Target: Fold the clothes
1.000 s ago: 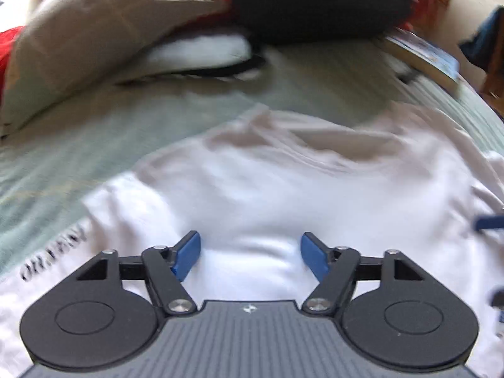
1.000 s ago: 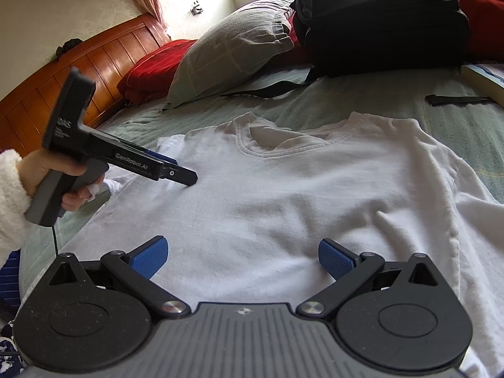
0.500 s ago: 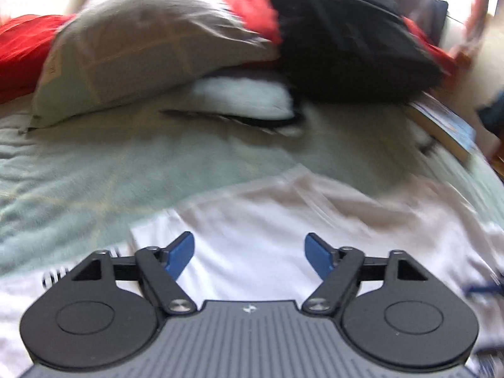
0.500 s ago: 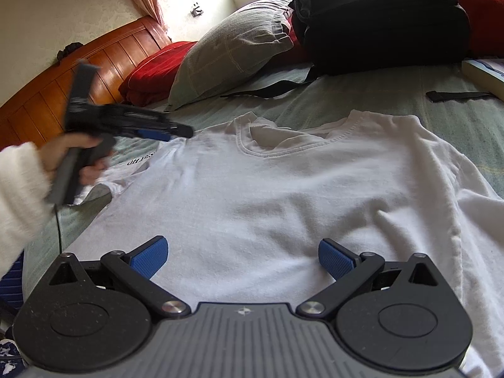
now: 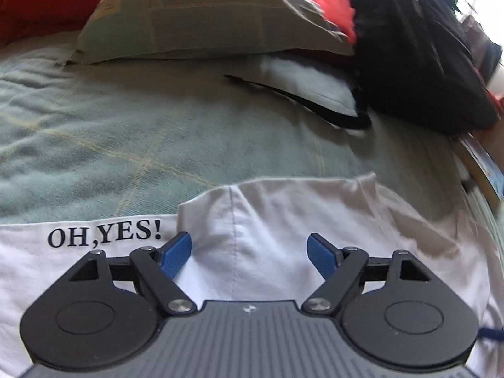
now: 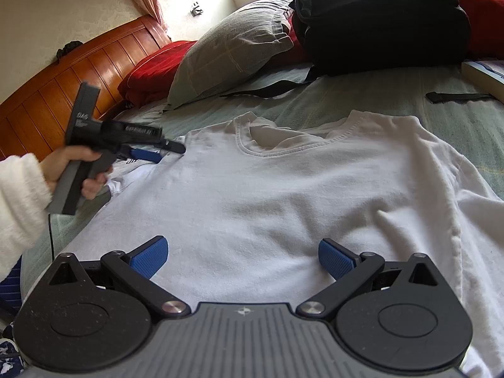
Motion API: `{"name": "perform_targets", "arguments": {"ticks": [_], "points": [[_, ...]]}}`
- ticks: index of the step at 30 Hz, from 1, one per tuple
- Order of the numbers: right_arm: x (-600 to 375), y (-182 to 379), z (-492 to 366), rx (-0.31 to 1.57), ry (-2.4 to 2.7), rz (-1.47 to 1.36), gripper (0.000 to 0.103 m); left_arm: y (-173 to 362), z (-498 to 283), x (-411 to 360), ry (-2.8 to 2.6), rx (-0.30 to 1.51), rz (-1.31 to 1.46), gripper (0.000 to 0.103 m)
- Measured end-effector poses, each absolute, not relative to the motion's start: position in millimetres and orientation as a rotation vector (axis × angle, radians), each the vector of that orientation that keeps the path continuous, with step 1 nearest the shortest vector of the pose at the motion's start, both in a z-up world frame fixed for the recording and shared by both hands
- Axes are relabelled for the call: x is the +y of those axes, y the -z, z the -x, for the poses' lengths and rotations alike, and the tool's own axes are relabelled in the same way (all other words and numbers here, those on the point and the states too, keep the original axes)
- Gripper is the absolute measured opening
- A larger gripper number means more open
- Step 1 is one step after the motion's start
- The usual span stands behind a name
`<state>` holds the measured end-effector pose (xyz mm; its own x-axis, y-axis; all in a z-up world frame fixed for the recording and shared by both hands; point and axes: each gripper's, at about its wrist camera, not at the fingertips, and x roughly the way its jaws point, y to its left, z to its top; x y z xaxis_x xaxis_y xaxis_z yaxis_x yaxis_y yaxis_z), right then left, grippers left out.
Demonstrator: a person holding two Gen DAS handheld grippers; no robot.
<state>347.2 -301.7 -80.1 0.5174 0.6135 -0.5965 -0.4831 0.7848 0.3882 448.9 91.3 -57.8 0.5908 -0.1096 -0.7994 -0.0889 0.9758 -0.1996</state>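
White T-shirt (image 6: 283, 195) is lying flat on the green bedspread (image 5: 94, 132). Left gripper (image 5: 249, 252) is hovering released over its "OH,YES!" sleeve (image 5: 104, 236), right gripper (image 6: 242, 255) released too, black backpack (image 6: 378, 15) sitting beyond the collar.

White T-shirt (image 6: 267, 189), green checked bedspread (image 5: 126, 132)

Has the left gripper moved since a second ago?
Yes. In the right wrist view the left gripper has shifted up the T-shirt, from its side toward the sleeve nearer the headboard.
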Motion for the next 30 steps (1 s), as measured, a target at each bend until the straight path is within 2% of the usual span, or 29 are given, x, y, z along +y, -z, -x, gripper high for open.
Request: {"name": "perform_targets", "arguments": {"ticks": [6,8,9,13,16,20,25,30], "points": [[-302.6,80.3,-347.3,0.788,-0.664,-0.189,0.103,22.1,-415.3,67.0,0.086,0.909,0.161,0.082],[-302.4,80.1,-347.1,0.789,-0.663,-0.188,0.103,16.0,-398.4,58.5,0.179,0.935,0.184,0.09],[-301.9,80.1,-346.9,0.789,-0.662,-0.185,0.103,15.4,-391.4,54.6,0.221,0.958,0.196,0.091],[-300.9,79.7,-346.4,0.788,-0.658,-0.176,0.103,38.0,-378.3,58.9,0.175,1.066,0.204,0.091],[-300.7,79.8,-346.6,0.787,-0.658,-0.175,0.103,55.3,-375.9,81.3,0.045,1.047,0.181,0.09],[-300.9,80.0,-346.6,0.787,-0.658,-0.175,0.103,51.5,-374.1,99.7,-0.016,0.999,0.251,0.089],[-301.1,80.7,-346.9,0.787,-0.658,-0.177,0.103,18.0,-349.9,59.2,0.093,0.922,0.104,0.091],[-300.2,80.5,-346.9,0.787,-0.656,-0.174,0.103,24.5,-329.0,28.3,0.291,0.997,0.126,0.092]]}}
